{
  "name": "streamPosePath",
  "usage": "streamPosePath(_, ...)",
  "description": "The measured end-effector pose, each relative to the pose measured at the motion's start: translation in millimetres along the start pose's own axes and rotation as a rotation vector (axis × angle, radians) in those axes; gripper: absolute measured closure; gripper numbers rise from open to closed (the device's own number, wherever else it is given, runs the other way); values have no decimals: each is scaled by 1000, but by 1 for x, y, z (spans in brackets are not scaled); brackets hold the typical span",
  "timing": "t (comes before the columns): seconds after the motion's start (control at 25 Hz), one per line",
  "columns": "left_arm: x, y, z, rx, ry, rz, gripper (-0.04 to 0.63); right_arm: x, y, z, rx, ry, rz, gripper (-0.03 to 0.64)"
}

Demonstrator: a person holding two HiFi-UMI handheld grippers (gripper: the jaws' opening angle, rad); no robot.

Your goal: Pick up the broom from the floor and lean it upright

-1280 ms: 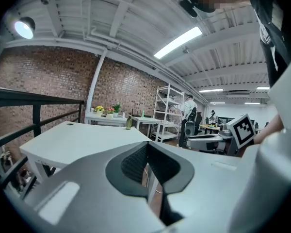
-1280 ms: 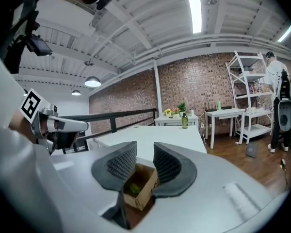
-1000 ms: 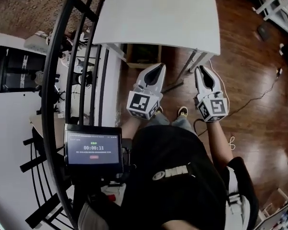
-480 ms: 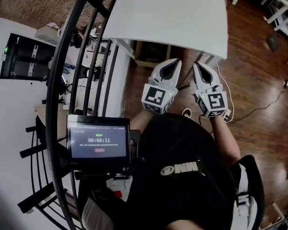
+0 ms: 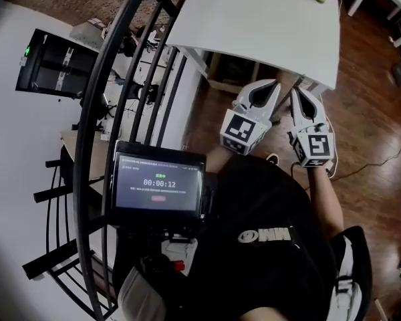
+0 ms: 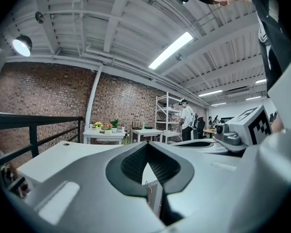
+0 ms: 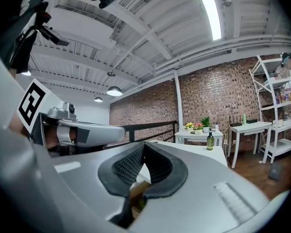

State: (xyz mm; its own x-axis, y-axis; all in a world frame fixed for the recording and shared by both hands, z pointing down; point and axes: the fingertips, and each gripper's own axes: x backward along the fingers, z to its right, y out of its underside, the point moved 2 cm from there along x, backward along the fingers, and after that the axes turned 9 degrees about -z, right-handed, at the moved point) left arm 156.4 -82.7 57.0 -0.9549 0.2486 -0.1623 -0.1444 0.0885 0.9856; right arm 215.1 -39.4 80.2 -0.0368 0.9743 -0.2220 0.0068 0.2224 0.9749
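Observation:
No broom shows in any view. My left gripper (image 5: pixel 275 83) and right gripper (image 5: pixel 297 91) are held side by side in front of the person's body, pointing level toward the white table (image 5: pixel 254 25). In the left gripper view the left gripper (image 6: pixel 148 144) has its dark pads meeting at the tips with nothing between them. The right gripper (image 7: pixel 144 143) is likewise shut and empty in its own view. The table's edge lies just beyond both tips.
A green bottle (image 7: pixel 210 141) stands on the white table's far end. A black metal railing (image 5: pixel 120 79) runs along the left. A cable (image 5: pixel 381 159) lies on the wooden floor (image 5: pixel 374 105). A person (image 6: pixel 186 118) stands by shelving far off.
Both grippers have drawn closer together and nearer the table's edge. The head view has swung, so the table and railing sit further right in it.

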Motion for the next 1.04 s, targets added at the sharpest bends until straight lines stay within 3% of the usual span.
streamPosePath(0.4,-7,-4,-12,25,-5,1,578,-13,-6,2,29,7,-6,614)
streamPosePath(0.52,-4,3,-17,-14,-27,-30,578,-14,-3,-1,29,3,-11,614)
streamPosePath(0.68,-5,-4,-15,28,-6,18,578,-15,-3,-3,28,4,-15,614)
streamPosePath(1.04,-5,-2,-15,23,-2,10,578,-14,-6,-2,19,15,-3,614)
